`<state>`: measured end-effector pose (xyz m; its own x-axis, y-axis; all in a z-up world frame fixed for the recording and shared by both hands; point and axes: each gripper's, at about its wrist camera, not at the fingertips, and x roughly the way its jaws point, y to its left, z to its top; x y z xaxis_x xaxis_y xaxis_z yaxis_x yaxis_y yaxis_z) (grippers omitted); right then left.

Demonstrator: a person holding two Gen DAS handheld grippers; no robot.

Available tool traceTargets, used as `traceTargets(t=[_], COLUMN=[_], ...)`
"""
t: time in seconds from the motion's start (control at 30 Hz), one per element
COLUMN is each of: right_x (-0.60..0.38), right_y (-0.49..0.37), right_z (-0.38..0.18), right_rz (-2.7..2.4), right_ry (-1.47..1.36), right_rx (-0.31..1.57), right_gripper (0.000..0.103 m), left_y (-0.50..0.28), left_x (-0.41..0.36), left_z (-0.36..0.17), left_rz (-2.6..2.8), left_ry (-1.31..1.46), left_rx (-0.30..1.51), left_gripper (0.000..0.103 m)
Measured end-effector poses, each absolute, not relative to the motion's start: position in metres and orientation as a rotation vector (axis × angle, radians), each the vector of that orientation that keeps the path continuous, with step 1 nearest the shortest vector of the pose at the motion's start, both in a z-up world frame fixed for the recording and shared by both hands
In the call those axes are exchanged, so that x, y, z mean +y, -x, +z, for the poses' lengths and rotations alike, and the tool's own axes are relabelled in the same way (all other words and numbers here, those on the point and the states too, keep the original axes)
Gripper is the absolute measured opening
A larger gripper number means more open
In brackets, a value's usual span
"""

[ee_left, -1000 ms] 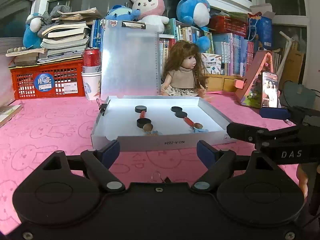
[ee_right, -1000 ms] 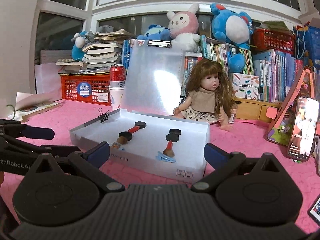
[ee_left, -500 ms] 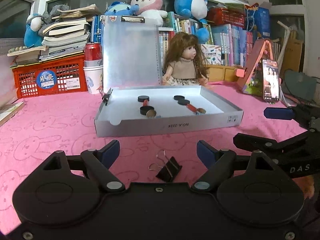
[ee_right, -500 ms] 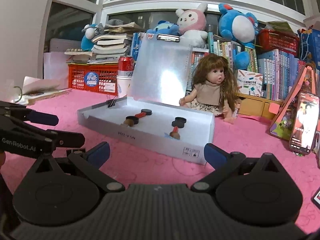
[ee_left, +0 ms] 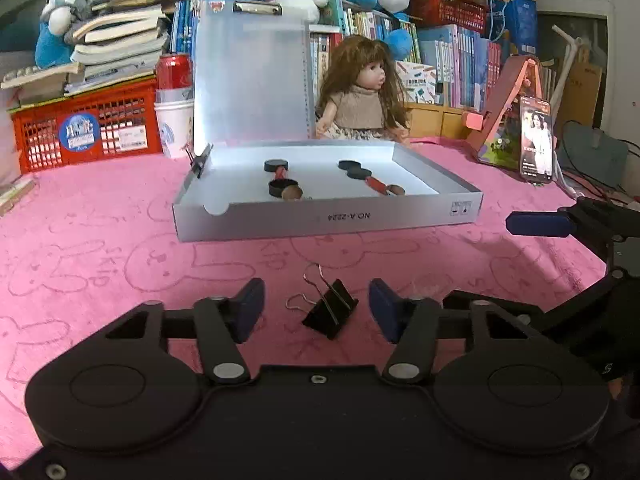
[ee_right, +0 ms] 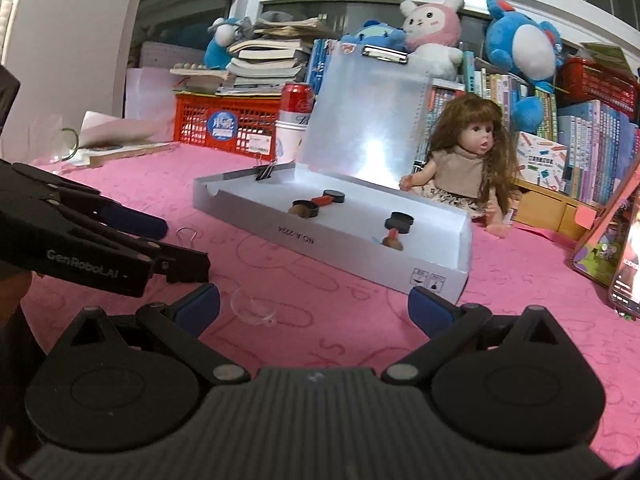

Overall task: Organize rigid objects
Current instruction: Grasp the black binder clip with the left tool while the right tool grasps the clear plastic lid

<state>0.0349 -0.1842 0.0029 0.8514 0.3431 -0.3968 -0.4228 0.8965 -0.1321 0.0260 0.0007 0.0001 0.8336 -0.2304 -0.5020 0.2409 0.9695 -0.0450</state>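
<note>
**Between the left fingers: a clip waiting to be picked up**

On the pink cloth in front of the white box (ee_left: 328,216), the black binder clip (ee_left: 330,312) lies between the spread fingers of the left gripper (ee_left: 316,308), touching neither. Its black body sits nearest the camera, and the wire handles reach away toward the box and to the left, so its long axis runs slantwise across the gap.

The step in hand looks like grasping this clip. It would go best if the gripper turned a little so its pads met the flat black sides squarely, not the springy wire loops, then lowered before closing.

Near the box's front right corner, the right gripper (ee_right: 314,306) is also spread wide and holds nothing. A small clear cup (ee_right: 252,310) lies on the cloth just ahead of its left finger.
</note>
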Motion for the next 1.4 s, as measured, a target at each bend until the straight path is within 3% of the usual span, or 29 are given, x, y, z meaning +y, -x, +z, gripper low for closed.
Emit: traceTargets(t=[0.1,0.57,0.93,1.23,1.33,1.4], right_x=[-0.182,-0.169,-0.165,-0.166,-0.165,-0.165], right_y=[-0.036,-0.045,-0.050,-0.052,-0.051,-0.051], right_z=[0.002,0.001,-0.002,-0.002,-0.002,-0.002], right_rz=[0.411,0.455,0.503,0.527,0.532,0.530], right_ry=[0.234,0.272,0.245,0.208,0.196,0.190], right_rx=[0.387,0.451,0.507,0.521,0.513,0.508], right_gripper=[0.103,0.102,0.090,0.079,0.070,0.059], left_y=[-0.028,-0.030,-0.030,-0.028,-0.028,-0.027], left_x=[0.001,0.000,0.001,0.000,-0.001,-0.001], left_z=[-0.002,-0.007,-0.007,-0.007,-0.006,-0.005], left_rz=[-0.246,-0.236,-0.242,-0.244,-0.250,-0.258], left_ry=[-0.013,-0.007,-0.006,-0.012,-0.016,-0.022], left_rx=[0.542,0.550,0.543,0.539,0.539,0.539], left_gripper=[0.044,0.041,0.039,0.038,0.033,0.029])
